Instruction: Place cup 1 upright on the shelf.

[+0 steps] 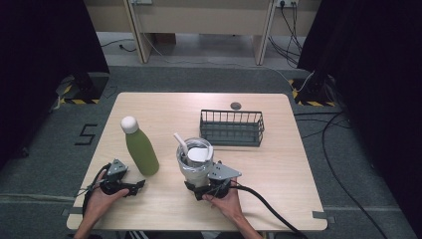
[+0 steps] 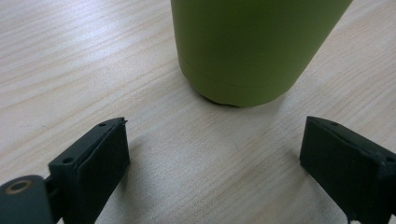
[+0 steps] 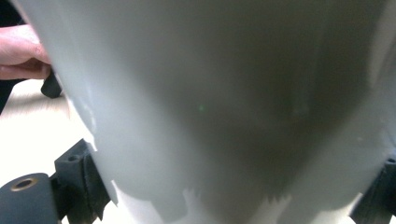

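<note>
2 grippers at a wooden bench (image 1: 278, 164).
Right gripper (image 1: 209, 189) clasps the steel tumbler (image 1: 195, 167); left gripper (image 1: 132, 188), spread wide, faces the green bottle (image 1: 141, 147) just ahead.

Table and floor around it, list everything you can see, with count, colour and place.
Table: one, light wood, centre.
Bottle: one, green with white cap, standing left of centre.
Tumbler: one, silvery with white straw, front centre.
Basket: one, dark wire, right of centre toward the back.
Round disc: one, dark, behind the basket.
Cables: several, black, on the floor at right.
Left claw: one, black, open, bottle base just ahead.
Right claw: one, black, jaws either side of the tumbler.
Hands: two, at the front edge.
</note>
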`<move>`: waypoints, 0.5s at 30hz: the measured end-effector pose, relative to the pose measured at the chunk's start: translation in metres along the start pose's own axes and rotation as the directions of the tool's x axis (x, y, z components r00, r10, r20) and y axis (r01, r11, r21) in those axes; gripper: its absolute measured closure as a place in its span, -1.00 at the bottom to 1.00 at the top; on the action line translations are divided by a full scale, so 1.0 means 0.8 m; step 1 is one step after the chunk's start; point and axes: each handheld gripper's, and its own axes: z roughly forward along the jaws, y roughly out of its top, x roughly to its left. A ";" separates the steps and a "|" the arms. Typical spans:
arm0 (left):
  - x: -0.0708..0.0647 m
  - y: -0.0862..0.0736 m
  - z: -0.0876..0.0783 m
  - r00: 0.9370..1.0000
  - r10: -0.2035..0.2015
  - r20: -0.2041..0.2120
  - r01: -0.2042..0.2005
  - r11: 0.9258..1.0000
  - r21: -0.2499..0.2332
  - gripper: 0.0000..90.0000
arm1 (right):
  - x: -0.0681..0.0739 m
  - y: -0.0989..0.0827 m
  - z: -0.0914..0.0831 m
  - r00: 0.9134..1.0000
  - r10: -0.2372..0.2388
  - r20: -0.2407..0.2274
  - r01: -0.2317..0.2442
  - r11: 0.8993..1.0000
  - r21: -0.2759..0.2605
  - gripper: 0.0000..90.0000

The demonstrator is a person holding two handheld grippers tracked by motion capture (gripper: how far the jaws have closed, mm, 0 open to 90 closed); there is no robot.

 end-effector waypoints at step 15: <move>0.000 0.000 0.000 1.000 0.000 0.003 0.000 1.000 -0.001 -0.83 | 0.005 0.001 -0.001 1.000 -0.013 0.027 0.014 1.000 -0.010 -0.76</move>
